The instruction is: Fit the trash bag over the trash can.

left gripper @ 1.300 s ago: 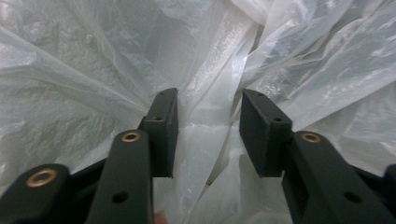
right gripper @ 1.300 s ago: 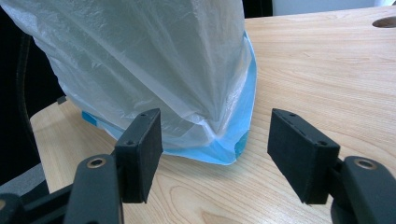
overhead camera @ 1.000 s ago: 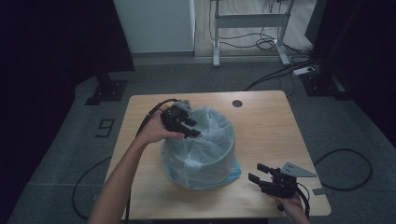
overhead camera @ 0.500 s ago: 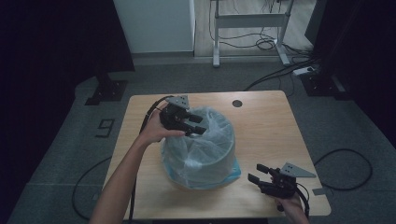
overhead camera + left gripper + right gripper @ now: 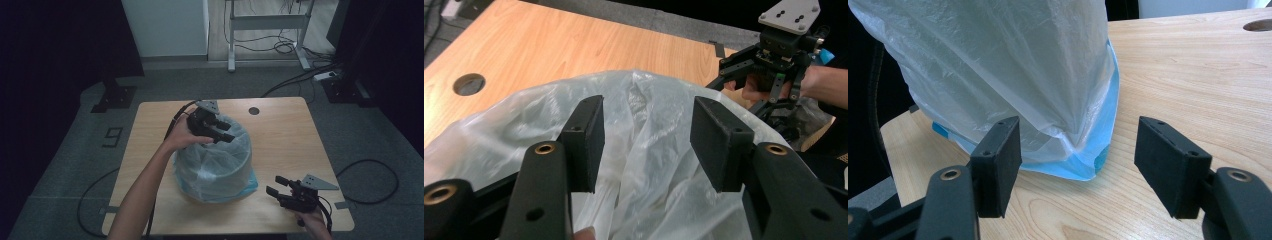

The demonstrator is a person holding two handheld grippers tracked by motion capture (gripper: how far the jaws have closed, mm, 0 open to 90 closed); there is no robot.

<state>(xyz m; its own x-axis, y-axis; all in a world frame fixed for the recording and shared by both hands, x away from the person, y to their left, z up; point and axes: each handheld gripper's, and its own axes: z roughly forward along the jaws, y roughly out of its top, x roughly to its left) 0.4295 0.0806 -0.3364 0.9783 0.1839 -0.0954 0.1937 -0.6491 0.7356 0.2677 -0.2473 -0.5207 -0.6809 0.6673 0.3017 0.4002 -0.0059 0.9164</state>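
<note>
A round bin wrapped in a translucent plastic bag (image 5: 215, 162) stands in the middle of the wooden table (image 5: 285, 135). Blue plastic (image 5: 1088, 160) sticks out at its foot. My left gripper (image 5: 229, 133) hovers over the bin's far left rim, open, with the crumpled bag (image 5: 649, 170) below and between its jaws but not pinched. My right gripper (image 5: 274, 185) rests near the table's front right corner. It is open and points at the bag's lower edge (image 5: 1013, 60), short of touching it. In the left gripper view my left gripper (image 5: 646, 107) faces the other hand's gripper across the bin.
A round cable hole (image 5: 254, 110) sits in the table's far side, right of my left gripper. Cables trail off the table's left and right edges onto the grey floor. A desk frame (image 5: 267, 22) stands behind the table.
My left gripper has shifted to the right, further over the bin's opening. The right gripper has stayed where it was.
</note>
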